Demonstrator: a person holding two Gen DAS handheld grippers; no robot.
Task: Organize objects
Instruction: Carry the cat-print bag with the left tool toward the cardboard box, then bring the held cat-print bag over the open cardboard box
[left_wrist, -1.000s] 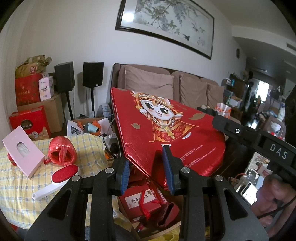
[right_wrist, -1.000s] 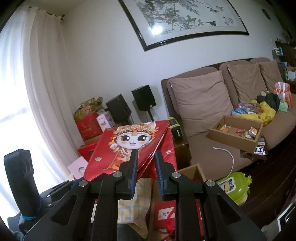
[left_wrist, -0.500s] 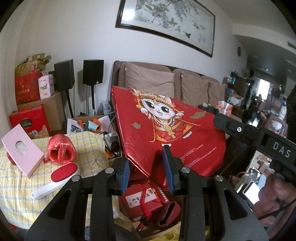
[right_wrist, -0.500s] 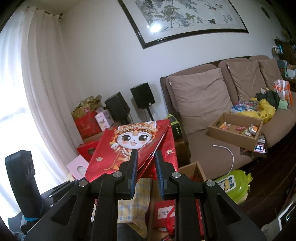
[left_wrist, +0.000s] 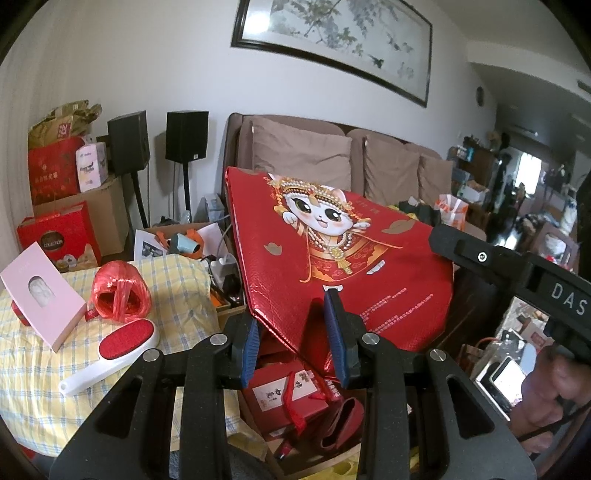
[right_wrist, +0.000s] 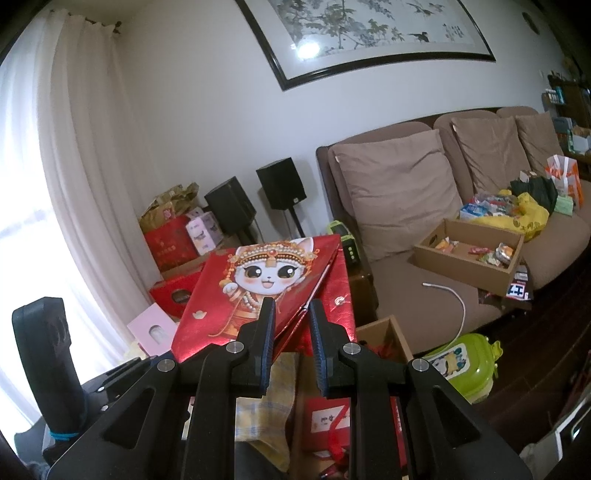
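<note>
Left wrist: left gripper (left_wrist: 293, 341) jaws half open, bottom corner of red foil bag (left_wrist: 332, 266) sitting between the pads. Cannot tell whether clamped or just bracketed. Bag runs up and away to 12–1 o'clock, cat print facing up, tilted, clear of any surface.

Right wrist: right gripper (right_wrist: 291, 332) jaws narrow, folded side crease of the same bag (right_wrist: 229, 295) entering the gap from 12 o'clock. Looks like the actual grip, judging by the bag hanging in air.

Versus a second ago: almost nothing. Same jaw gaps on both sides, same bag pose, only a slight drift of the bag in frame. Reads as a hold or a slow carry, not a release.

Further out, left view: open carton of red gift boxes (left_wrist: 284, 391) directly below at 6 o'clock. Check tablecloth (left_wrist: 177, 295) at 9 o'clock carrying lint brush (left_wrist: 122, 343), red twine roll (left_wrist: 120, 291) and pink box (left_wrist: 40, 291).

Means for task: bag not yet placed. Likely drop spot the carton below or the cloth, unconfirmed. Foil slippery and floppy, so risk of slipping out of a one-sided pinch.
</note>
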